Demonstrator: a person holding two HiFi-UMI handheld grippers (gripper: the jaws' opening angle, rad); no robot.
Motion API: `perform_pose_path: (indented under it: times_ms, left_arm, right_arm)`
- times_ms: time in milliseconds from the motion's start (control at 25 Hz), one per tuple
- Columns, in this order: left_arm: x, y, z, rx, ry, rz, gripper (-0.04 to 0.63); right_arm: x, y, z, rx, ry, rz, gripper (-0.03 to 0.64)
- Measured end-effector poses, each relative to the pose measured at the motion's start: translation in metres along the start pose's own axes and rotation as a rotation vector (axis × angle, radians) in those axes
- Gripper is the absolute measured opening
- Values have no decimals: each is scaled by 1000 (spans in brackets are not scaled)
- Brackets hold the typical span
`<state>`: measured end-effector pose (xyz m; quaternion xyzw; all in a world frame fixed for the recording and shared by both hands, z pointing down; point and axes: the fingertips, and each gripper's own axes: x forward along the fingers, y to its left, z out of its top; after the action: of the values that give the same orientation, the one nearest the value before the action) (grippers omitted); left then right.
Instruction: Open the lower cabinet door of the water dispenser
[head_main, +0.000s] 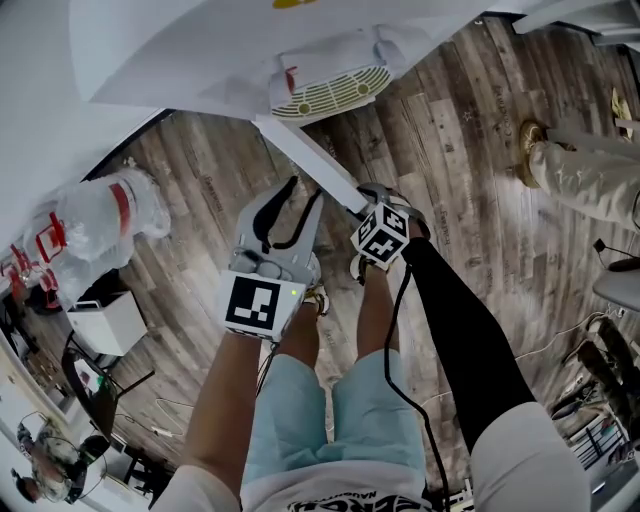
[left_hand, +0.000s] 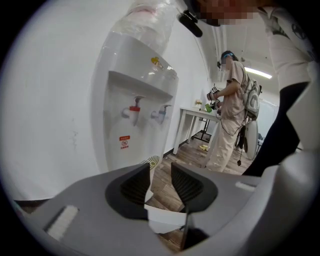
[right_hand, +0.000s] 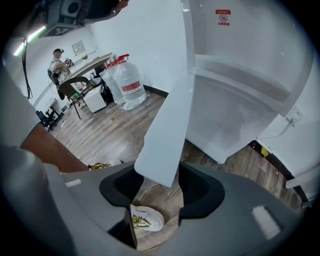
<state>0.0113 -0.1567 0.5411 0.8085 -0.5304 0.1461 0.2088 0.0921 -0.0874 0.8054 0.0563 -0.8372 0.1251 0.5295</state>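
Note:
The white water dispenser (head_main: 200, 50) stands at the top of the head view, its drip tray (head_main: 330, 95) facing me. Its lower cabinet door (head_main: 310, 165) stands swung out, seen edge-on as a thin white strip. My right gripper (head_main: 368, 200) is shut on the door's free edge. In the right gripper view the door panel (right_hand: 165, 125) sits between both pads, and the cabinet opening (right_hand: 225, 115) shows behind it. My left gripper (head_main: 305, 195) hangs open just left of the door. Its pads (left_hand: 135, 185) hold nothing, and the dispenser's taps (left_hand: 135, 110) show ahead.
Large water bottles (head_main: 110, 215) and a white box (head_main: 105, 320) stand on the wood floor at the left. Another person (head_main: 590, 180) stands at the right, near a white table (left_hand: 197, 112). My own legs and shoe (right_hand: 147, 218) are right below the grippers.

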Motion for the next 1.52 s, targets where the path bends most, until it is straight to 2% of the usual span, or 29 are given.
perform_pose_path:
  times_ms: [120,200,320,680,920,1280,1520]
  left_arm:
    - [-7,9,-6,-34,-18,12,146]
    - [-13,14,-8,-25,-31,28,146]
    - [-20,16,-6,-7,-1,37,144]
    - [-46,30,-13,-28,-18,68,146]
    - [-63,41,-20,-50,-32,88,146]
    - [-95,65,-31,-71,-49,134,144]
    - [-112,83,-38,-82,-73,162,146]
  right_arm:
    - [2,9,1,12,-2,7,198]
    - [4,15,2,18,-1,11,201]
    - [8,24,6,18,3,18,206]
    - [16,48,15,7,21,27,209]
    - [26,74,29,-101,43,60,209]
    - [41,109,54,-116,44,91,209]
    - [51,126,68,-168,60,107,209]
